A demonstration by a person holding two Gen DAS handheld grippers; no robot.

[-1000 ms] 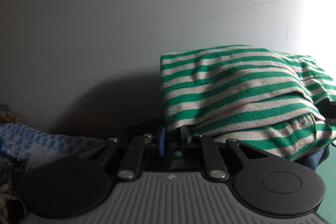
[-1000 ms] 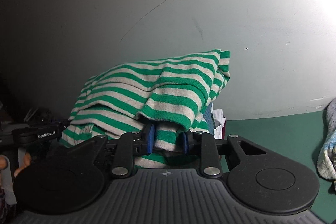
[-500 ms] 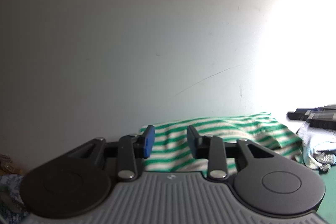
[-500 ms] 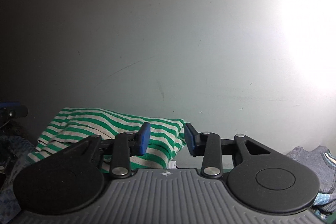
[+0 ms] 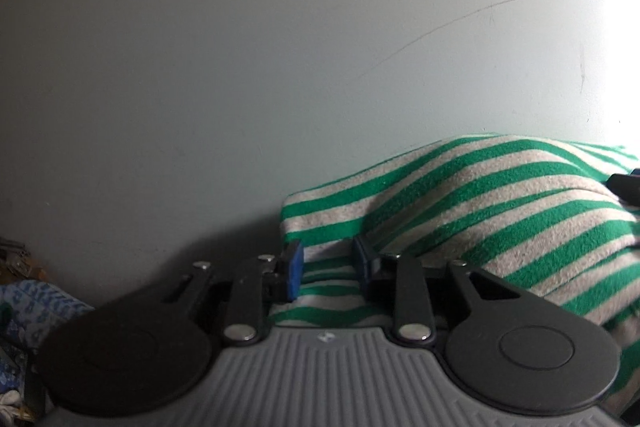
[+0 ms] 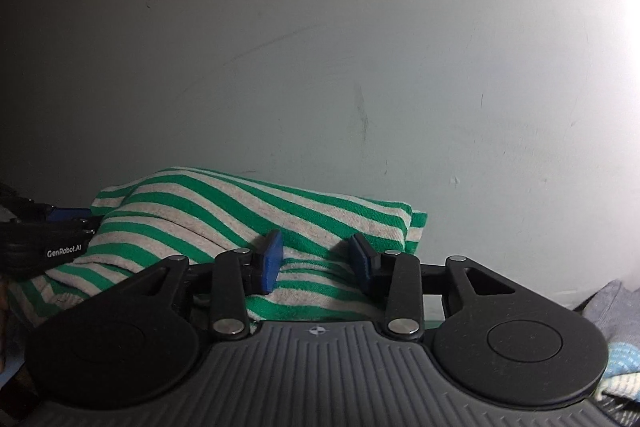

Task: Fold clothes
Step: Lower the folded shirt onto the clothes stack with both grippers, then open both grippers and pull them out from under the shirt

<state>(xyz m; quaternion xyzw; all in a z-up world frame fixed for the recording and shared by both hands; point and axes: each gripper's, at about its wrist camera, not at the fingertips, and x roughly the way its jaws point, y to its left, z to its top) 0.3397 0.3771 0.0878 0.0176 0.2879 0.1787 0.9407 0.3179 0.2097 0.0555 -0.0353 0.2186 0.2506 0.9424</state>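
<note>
Both hand-held grippers sit low at 6 o'clock in their own views, jaws parted. On the left hand-held gripper (image 5: 327,269) the blue pads (image 5: 295,269) stand a moderate gap apart, with the near edge of the folded green-and-beige striped garment (image 5: 480,211) lying in that gap; neither pad visibly presses the cloth. On the right hand-held gripper (image 6: 316,261) the blue pads (image 6: 272,259) are spread wider, and the striped garment (image 6: 224,215) lies between and just behind them, again not clamped as far as can be seen.

From the left wrist the garment bulges toward 3 o'clock, and a blue-patterned cloth (image 5: 36,303) lies at 8 o'clock. From the right wrist the garment stretches toward 9 o'clock, where the left tool's black body shows; a grey-and-light-blue knit (image 6: 616,339) lies at 4 o'clock.

Beyond the cloth, a pale scuffed wall (image 6: 320,47) fills the upper part of both views, brightest near 2 o'clock.
</note>
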